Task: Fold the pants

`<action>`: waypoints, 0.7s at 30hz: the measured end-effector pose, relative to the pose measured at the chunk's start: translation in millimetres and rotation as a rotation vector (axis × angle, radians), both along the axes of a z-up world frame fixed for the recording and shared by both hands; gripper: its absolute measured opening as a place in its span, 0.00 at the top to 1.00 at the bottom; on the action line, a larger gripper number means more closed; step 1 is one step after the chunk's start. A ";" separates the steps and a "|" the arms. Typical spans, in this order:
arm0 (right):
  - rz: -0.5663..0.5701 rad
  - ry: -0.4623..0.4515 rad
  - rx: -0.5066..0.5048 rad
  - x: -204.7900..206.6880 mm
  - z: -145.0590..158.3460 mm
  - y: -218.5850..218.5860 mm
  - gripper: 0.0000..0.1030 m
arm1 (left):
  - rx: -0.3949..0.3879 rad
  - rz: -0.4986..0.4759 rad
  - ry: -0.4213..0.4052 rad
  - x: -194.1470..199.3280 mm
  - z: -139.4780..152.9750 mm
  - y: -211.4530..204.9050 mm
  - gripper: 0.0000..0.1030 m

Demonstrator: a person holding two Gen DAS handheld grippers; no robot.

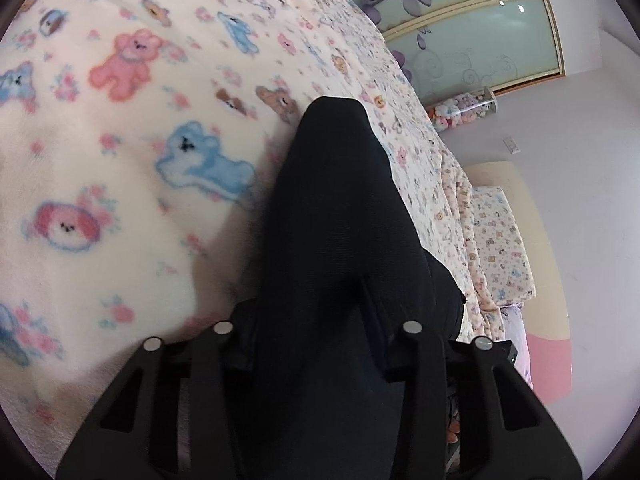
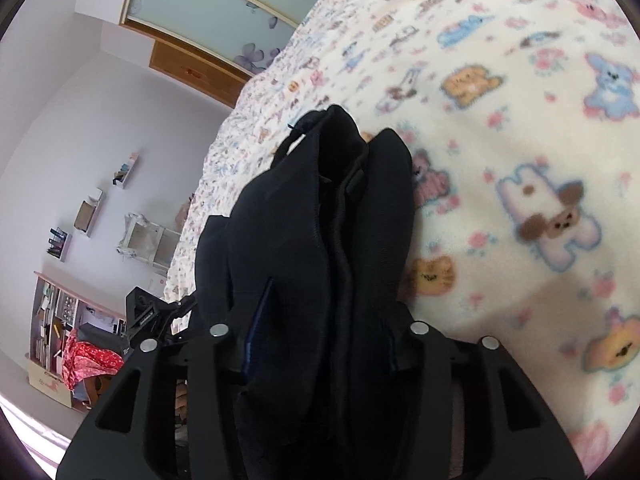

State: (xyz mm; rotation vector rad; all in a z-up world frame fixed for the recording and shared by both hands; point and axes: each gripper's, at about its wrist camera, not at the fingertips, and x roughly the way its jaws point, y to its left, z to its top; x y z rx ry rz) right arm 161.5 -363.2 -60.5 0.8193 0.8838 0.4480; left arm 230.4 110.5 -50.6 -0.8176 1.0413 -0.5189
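I see the left gripper (image 1: 320,344) and right gripper (image 2: 320,344) each pinching bunched black pants (image 1: 336,216) over the bear-print blanket (image 1: 120,152); clear tube (image 1: 464,110) holds plush toys.

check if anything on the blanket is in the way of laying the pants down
Nothing visible is. Both grippers, left and right, hold the black pants above the bear-print blanket, whose visible surface looks bare.

Both views are bright with soft daylight. The cream fleece blanket with animal print (image 1: 120,160) is blurred near the lens. Edges bend strongly, corners are black.
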 end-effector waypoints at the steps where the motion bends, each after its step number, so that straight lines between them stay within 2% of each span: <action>1: 0.003 -0.006 0.001 -0.6 0.2 0.3 0.55 | -0.004 0.004 -0.002 -1.3 -0.7 2.2 0.67; 3: 0.001 -0.020 0.013 -3.0 2.1 -0.3 0.62 | -0.006 0.010 -0.010 -3.7 1.4 3.2 0.79; 6: -0.006 -0.046 0.060 -5.1 5.1 -3.0 0.67 | 0.001 0.013 -0.056 -6.4 10.5 1.3 0.87; 8: -0.012 -0.061 0.085 -5.8 7.9 -3.7 0.69 | 0.011 0.010 -0.101 -9.7 19.0 -2.3 0.88; 11: -0.024 -0.082 0.119 -5.7 11.7 -4.8 0.70 | -0.023 0.010 -0.159 -14.7 29.6 -3.2 0.89; 16: -0.041 -0.166 0.189 -3.6 27.9 -5.6 0.70 | -0.034 0.022 -0.244 -21.3 45.7 -14.3 0.89; 21: -0.121 -0.236 0.257 4.6 33.8 -17.0 0.71 | -0.093 0.048 -0.309 -17.8 59.4 -33.5 0.90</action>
